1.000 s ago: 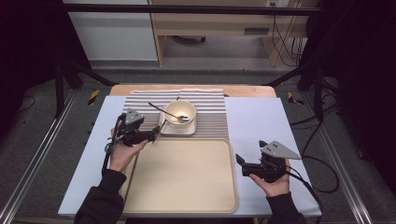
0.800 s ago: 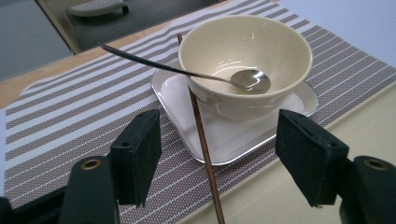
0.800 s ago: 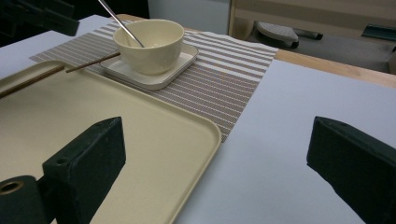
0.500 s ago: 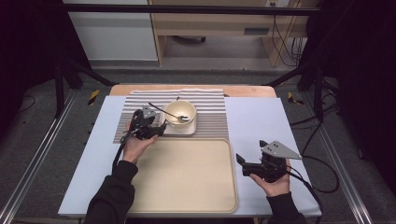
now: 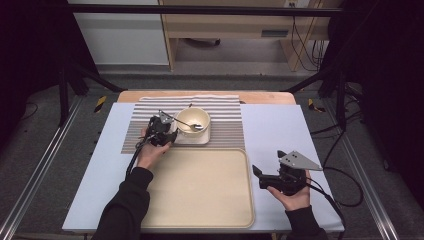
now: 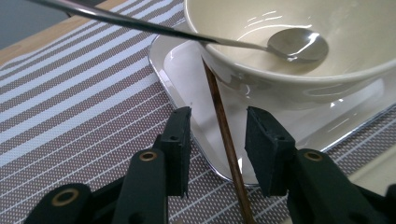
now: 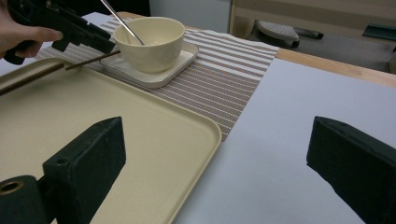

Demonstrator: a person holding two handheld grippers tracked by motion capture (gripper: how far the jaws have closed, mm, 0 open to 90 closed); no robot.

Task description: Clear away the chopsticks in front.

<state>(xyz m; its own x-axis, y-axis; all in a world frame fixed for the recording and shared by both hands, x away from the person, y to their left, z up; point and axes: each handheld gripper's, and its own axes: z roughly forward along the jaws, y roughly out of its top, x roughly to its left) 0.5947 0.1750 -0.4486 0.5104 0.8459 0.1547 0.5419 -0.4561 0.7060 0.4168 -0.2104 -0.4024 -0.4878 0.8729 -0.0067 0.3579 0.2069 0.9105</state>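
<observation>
Left gripper view is showing the left gripper (image 6: 218, 140), fingers (image 6: 180, 140) closing around a brown chopstick (image 6: 224, 135) without yet pressing it; the stick is leaning on the saucer (image 6: 187, 93) at the bowl's (image 6: 280, 70) seven o'clock. Right gripper (image 5: 270, 178) is resting released at the tray's (image 5: 200, 200) three o'clock.

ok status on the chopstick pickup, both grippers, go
Left gripper jaws closing around chopstick, pads not touching yet. Right gripper open, idle beside tray. Chopstick tip leans on saucer by bowl, close quarters.
</observation>
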